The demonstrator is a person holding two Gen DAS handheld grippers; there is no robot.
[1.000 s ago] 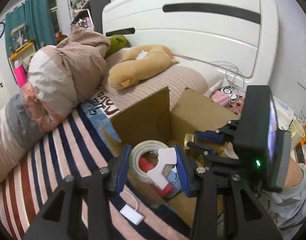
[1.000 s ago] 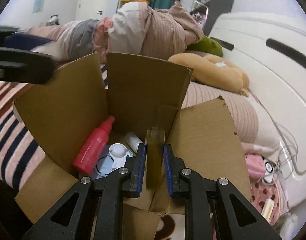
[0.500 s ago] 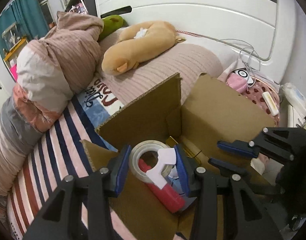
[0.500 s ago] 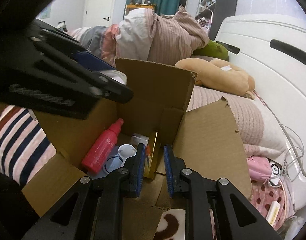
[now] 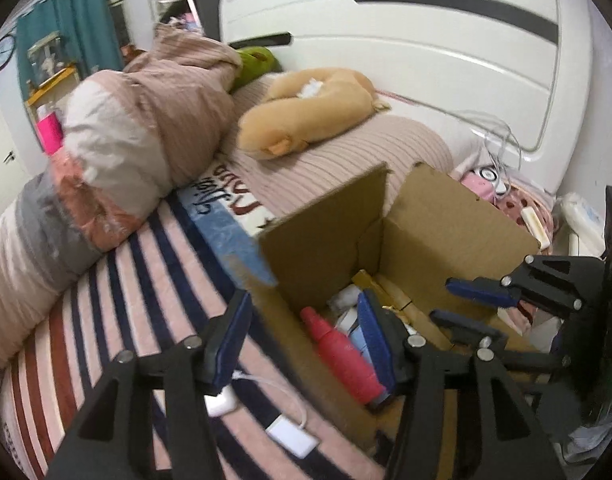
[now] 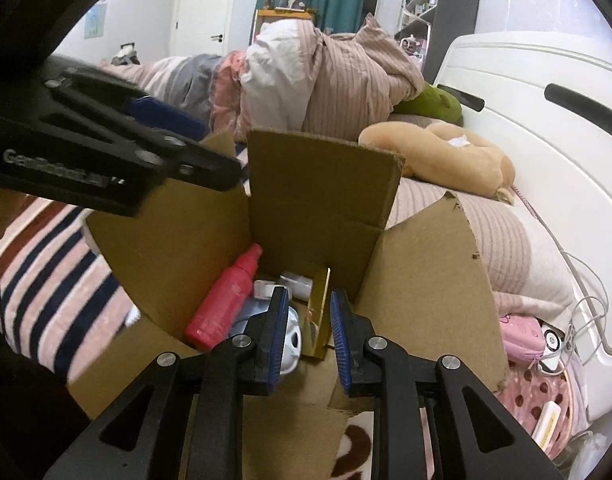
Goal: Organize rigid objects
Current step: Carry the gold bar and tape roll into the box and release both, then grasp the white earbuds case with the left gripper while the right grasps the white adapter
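An open cardboard box (image 5: 445, 220) (image 6: 321, 196) stands on the bed. Inside lie a red spray bottle (image 5: 341, 356) (image 6: 226, 300), a flat gold box (image 6: 319, 312) (image 5: 401, 304) standing on edge, and white and pale blue items. My left gripper (image 5: 302, 340) is open and empty above the box's left wall. My right gripper (image 6: 306, 332) is open and empty above the box's near edge; it also shows in the left wrist view (image 5: 473, 304). The tape roll is not in sight.
A white charger with cable (image 5: 290, 436) lies on the striped blanket (image 5: 118, 300) left of the box. A rolled duvet (image 5: 138, 136), a tan plush (image 5: 306, 116) and the white headboard (image 5: 425, 52) lie beyond. Pink items and cables (image 6: 533, 340) sit at the bedside.
My left gripper opened and no longer holds the tape roll. My right gripper let go of the gold box, which now stands inside the cardboard box, and drew back a little.
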